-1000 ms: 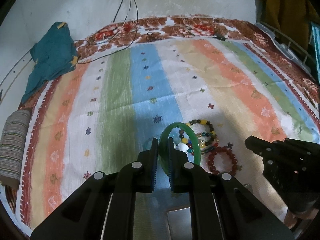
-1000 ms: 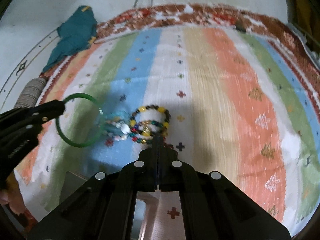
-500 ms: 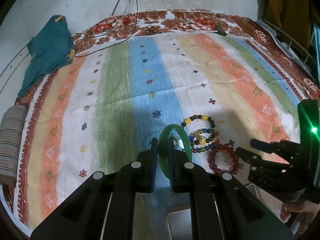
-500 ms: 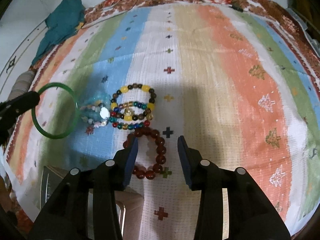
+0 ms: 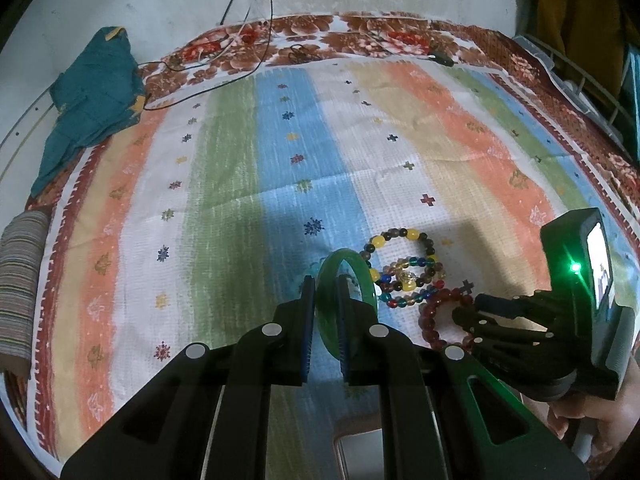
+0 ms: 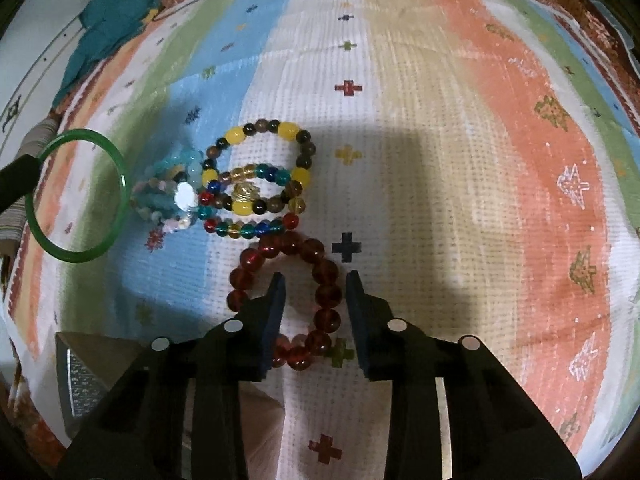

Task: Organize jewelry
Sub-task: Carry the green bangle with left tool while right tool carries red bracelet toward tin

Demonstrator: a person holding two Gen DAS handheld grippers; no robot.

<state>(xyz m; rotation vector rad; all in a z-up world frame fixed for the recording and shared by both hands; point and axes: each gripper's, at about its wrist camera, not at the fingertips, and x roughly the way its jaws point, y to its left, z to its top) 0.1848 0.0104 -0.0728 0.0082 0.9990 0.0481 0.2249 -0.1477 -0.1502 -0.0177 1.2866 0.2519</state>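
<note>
My left gripper is shut on a green bangle and holds it upright above the striped cloth; the bangle also shows in the right wrist view. My right gripper is open, its jaws straddling the right side of a dark red bead bracelet that lies flat on the cloth. Beyond it lie a yellow-and-brown bead bracelet, a multicolour glass bead bracelet and a pale turquoise one, bunched together. In the left wrist view the right gripper sits over the red bracelet.
The striped cloth covers a bed. A teal garment lies at the far left, cables run at the back, a striped roll at the left edge. A grey box corner sits near left.
My right gripper opened from shut and came down over the red bracelet. My left gripper kept its hold on the green bangle and barely moved.
</note>
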